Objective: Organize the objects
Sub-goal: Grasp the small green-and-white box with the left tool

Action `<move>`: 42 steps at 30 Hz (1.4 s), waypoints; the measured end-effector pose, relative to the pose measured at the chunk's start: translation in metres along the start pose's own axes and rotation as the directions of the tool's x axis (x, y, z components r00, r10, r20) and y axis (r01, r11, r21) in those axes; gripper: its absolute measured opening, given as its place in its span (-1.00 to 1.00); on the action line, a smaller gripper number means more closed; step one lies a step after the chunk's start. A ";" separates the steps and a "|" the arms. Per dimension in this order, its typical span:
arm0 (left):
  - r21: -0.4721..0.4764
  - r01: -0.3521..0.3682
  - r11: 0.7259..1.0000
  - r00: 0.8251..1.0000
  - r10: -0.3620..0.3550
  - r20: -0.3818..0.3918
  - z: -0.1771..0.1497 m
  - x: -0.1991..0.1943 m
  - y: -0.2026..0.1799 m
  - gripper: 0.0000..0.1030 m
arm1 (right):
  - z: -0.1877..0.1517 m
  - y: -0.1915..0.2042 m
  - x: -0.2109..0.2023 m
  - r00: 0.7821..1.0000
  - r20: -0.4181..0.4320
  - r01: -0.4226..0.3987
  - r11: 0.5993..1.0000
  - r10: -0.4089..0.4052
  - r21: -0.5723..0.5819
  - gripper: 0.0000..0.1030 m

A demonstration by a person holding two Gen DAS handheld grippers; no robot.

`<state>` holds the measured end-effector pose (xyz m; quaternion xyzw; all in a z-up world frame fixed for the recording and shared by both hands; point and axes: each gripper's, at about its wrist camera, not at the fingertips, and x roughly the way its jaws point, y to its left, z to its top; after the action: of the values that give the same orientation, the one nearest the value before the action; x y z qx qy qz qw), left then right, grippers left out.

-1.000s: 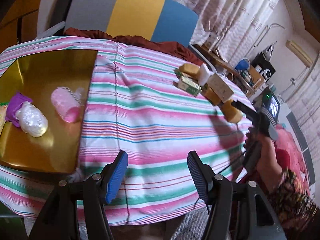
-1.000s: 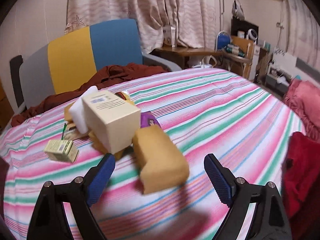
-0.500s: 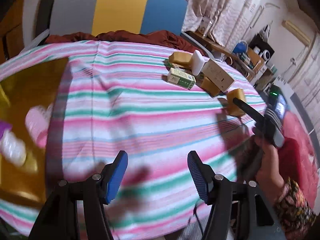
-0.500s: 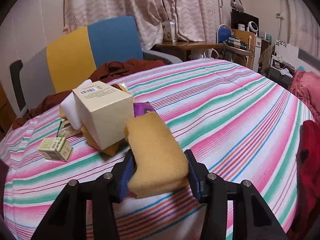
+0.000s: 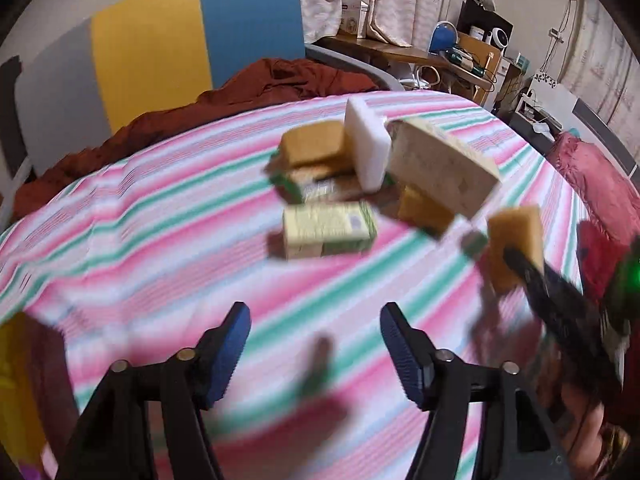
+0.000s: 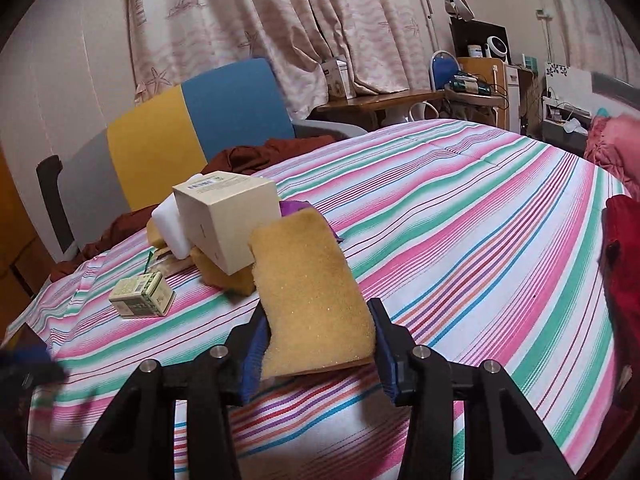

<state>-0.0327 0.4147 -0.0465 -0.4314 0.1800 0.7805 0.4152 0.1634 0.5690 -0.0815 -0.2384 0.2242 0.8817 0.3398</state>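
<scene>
My right gripper (image 6: 318, 316) is shut on a yellow sponge (image 6: 312, 288), which tilts up off the striped tablecloth (image 6: 480, 220). The left wrist view shows the same sponge (image 5: 516, 236) at the right, in that gripper's fingers. Behind it is a pile: a beige box (image 6: 228, 220), a white block (image 6: 172, 220), another yellow sponge (image 6: 228, 280) and a purple packet (image 6: 294, 206). A small green-and-cream carton (image 6: 142, 296) lies alone to the left. My left gripper (image 5: 314, 316) hovers over the cloth in front of the carton (image 5: 328, 228), its jaws opening with nothing between them.
A gold tray (image 5: 16, 380) shows at the lower left edge of the blurred left wrist view. A grey, yellow and blue chair back (image 5: 160, 40) with a rust-red cloth (image 5: 240, 88) stands behind the table. Red fabric (image 6: 624, 248) lies at the right edge.
My right gripper closed on the yellow sponge and tipped it up. My left gripper swung right, away from the gold tray toward the pile, and its jaws widened a little.
</scene>
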 end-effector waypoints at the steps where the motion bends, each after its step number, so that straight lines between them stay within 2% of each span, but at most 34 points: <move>1: -0.013 0.005 1.000 1.000 -0.005 -0.001 0.007 0.007 0.002 0.38 | -0.001 0.000 0.000 1.000 -0.001 -0.002 1.000 0.002 0.003 -0.07; 6: -0.028 0.015 1.000 0.999 -0.016 -0.035 0.033 0.047 0.006 0.38 | -0.002 -0.004 0.003 1.000 -0.014 -0.006 1.000 0.006 0.016 -0.07; 8: -0.024 0.075 0.997 0.996 -0.076 -0.048 0.033 0.055 0.004 0.38 | -0.002 -0.005 0.003 1.000 -0.016 -0.006 1.000 0.007 0.021 -0.07; 10: -0.004 0.164 0.987 0.985 -0.164 -0.056 0.027 0.055 -0.003 0.37 | -0.002 -0.006 0.003 1.000 -0.018 -0.008 1.000 0.009 0.023 -0.07; 11: 0.028 0.207 0.978 0.977 -0.205 -0.060 0.020 0.050 -0.010 0.37 | -0.002 -0.006 0.003 1.000 -0.018 -0.009 1.000 0.009 0.024 -0.07; 14: 0.108 0.274 0.956 0.961 -0.268 -0.065 -0.003 0.031 -0.030 0.37 | -0.001 -0.006 0.003 1.000 -0.019 -0.010 1.000 0.010 0.026 -0.07; 15: 0.129 0.273 0.953 0.962 -0.268 -0.055 -0.008 0.025 -0.034 0.37 | -0.002 -0.006 0.003 1.000 -0.018 -0.009 1.000 0.009 0.026 -0.07; 17: 0.170 0.201 0.965 0.979 -0.202 -0.013 -0.015 0.014 -0.041 0.37 | -0.002 -0.006 0.003 1.000 -0.018 -0.007 1.000 0.008 0.026 -0.07; 20: 0.146 0.076 0.986 0.995 -0.084 0.049 -0.007 0.012 -0.036 0.37 | -0.002 -0.006 0.003 1.000 -0.018 -0.008 1.000 0.008 0.028 -0.07; 23: 0.103 0.018 0.995 0.997 -0.025 0.073 0.012 0.021 -0.025 0.38 | -0.002 -0.006 0.003 1.000 -0.021 -0.009 1.000 0.010 0.030 -0.06; 25: 0.118 0.013 0.993 0.998 -0.020 0.060 0.022 0.028 -0.024 0.38 | -0.002 -0.006 0.003 1.000 -0.026 -0.008 1.000 0.009 0.030 -0.06; 30: 0.259 0.006 0.966 1.000 -0.007 0.001 0.032 0.054 -0.044 0.37 | -0.002 -0.007 0.006 0.999 -0.038 -0.012 0.999 0.013 0.037 -0.05; 31: 0.265 0.016 0.964 1.000 -0.014 -0.009 0.031 0.060 -0.047 0.34 | -0.002 -0.008 0.006 0.999 -0.038 -0.013 0.999 0.015 0.038 -0.05; 32: 0.264 0.032 0.964 0.999 -0.028 -0.018 0.029 0.062 -0.047 0.16 | -0.002 -0.008 0.006 0.999 -0.039 -0.015 0.999 0.016 0.039 -0.05; 34: 0.246 0.049 0.968 0.999 -0.042 -0.035 0.024 0.067 -0.047 -0.16 | -0.002 -0.008 0.006 0.999 -0.040 -0.015 0.999 0.017 0.040 -0.05; 36: 0.205 0.062 0.977 0.998 -0.060 -0.018 0.019 0.063 -0.044 -0.41 | -0.002 -0.008 0.006 0.999 -0.039 -0.015 0.999 0.016 0.040 -0.05; 42: 0.077 0.042 0.996 0.998 -0.046 0.040 0.002 0.055 -0.034 -0.43 | -0.003 -0.008 0.006 0.999 -0.040 -0.010 0.999 0.011 0.036 -0.05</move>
<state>-0.0222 0.4627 -0.0875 -0.4027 0.1911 0.7726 0.4521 0.1653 0.5758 -0.0889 -0.2487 0.2480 0.8743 0.3349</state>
